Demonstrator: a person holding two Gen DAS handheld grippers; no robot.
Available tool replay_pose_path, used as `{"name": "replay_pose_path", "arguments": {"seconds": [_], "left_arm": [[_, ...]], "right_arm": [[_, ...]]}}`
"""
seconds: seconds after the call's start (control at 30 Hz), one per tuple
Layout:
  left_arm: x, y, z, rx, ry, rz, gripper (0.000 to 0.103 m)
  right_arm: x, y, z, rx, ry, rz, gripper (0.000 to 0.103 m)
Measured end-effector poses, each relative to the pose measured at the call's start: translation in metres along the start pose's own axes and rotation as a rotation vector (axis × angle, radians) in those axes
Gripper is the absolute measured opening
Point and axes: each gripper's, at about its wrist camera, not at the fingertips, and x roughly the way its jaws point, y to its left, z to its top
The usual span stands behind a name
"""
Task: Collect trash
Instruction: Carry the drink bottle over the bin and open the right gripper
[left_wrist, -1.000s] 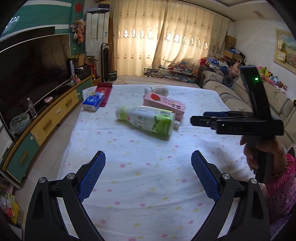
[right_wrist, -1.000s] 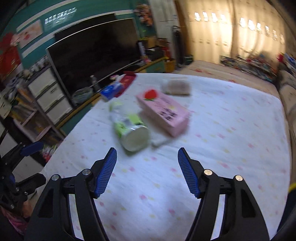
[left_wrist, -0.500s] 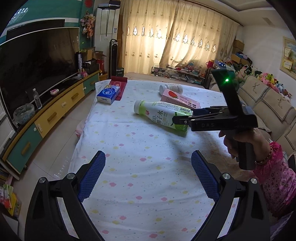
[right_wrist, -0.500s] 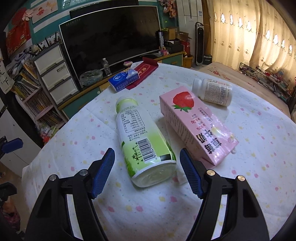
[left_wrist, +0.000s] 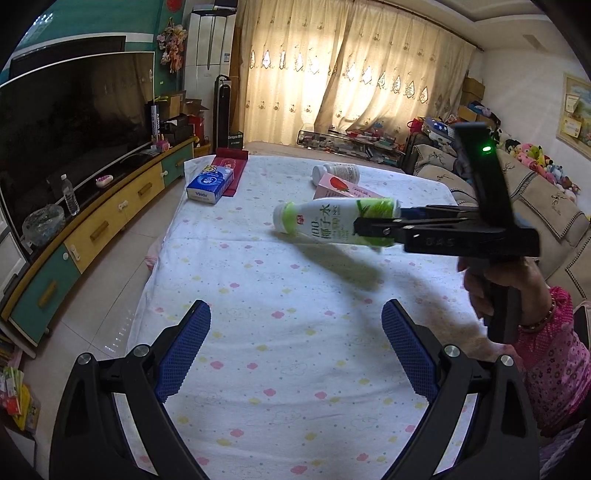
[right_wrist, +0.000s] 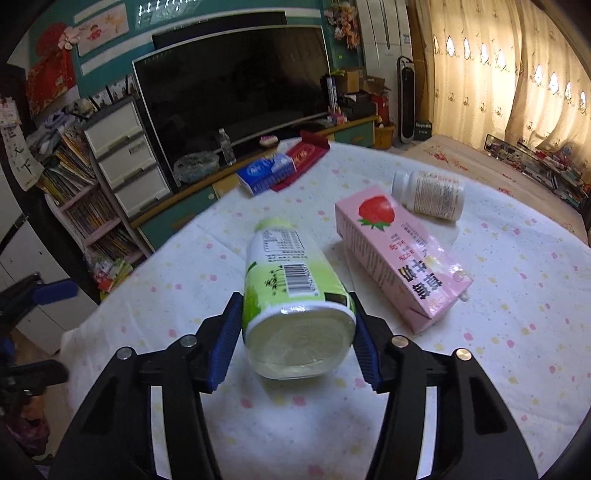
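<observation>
Your left gripper (left_wrist: 295, 349) sits nearest, low over the near end of the table (left_wrist: 295, 387), which is covered by a white cloth with pastel dots. Its blue-padded fingers are spread wide apart and there is nothing between them.

Just beyond it, your right gripper (right_wrist: 297, 334) is clamped on the base end of the green-and-white drink bottle (right_wrist: 291, 295). One blue pad presses each side of the bottle's body, and the clear bottom faces the right wrist camera. In the left wrist view the bottle (left_wrist: 332, 221) lies roughly level with its green cap pointing left, and the shadow on the cloth below it shows that it is lifted clear of the table. Your right hand (left_wrist: 495, 284) grips the tool's handle at the right edge of that view.

Farther on, just to the right of the bottle, the pink strawberry milk carton (right_wrist: 399, 254) lies flat on the cloth. Behind the carton, a white pill bottle (right_wrist: 428, 194) lies on its side with its cap to the left; it is close to the carton's far end.

At the far left corner of the table, a blue tissue pack (left_wrist: 209, 183) lies beside a red box (left_wrist: 232, 168).
</observation>
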Motion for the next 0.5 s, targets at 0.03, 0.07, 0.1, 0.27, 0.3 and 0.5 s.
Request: {"name": "replay_pose_path", "arguments": {"seconds": [0.03, 0.07, 0.1, 0.27, 0.3, 0.5], "left_arm": [[-0.001, 0.0, 0.0, 0.0, -0.001, -0.001, 0.092], [-0.001, -0.001, 0.0, 0.001, -0.002, -0.003, 0.092], [-0.002, -0.002, 0.0, 0.001, -0.002, -0.004, 0.092], [-0.005, -0.006, -0.001, 0.008, -0.006, -0.014, 0.092], [-0.005, -0.008, -0.001, 0.011, -0.007, -0.016, 0.092], [-0.009, -0.016, -0.003, 0.022, -0.007, -0.029, 0.092]], "right_arm": [[-0.01, 0.003, 0.0, 0.0, -0.018, 0.002, 0.053], [-0.018, 0.004, -0.001, 0.001, -0.031, 0.003, 0.052], [-0.028, 0.007, -0.001, 0.005, -0.047, 0.001, 0.052], [-0.069, 0.011, -0.007, 0.028, -0.098, -0.026, 0.05], [-0.076, 0.012, -0.009, 0.035, -0.103, -0.035, 0.05], [-0.104, 0.003, -0.031, 0.097, -0.107, -0.084, 0.05]]}}
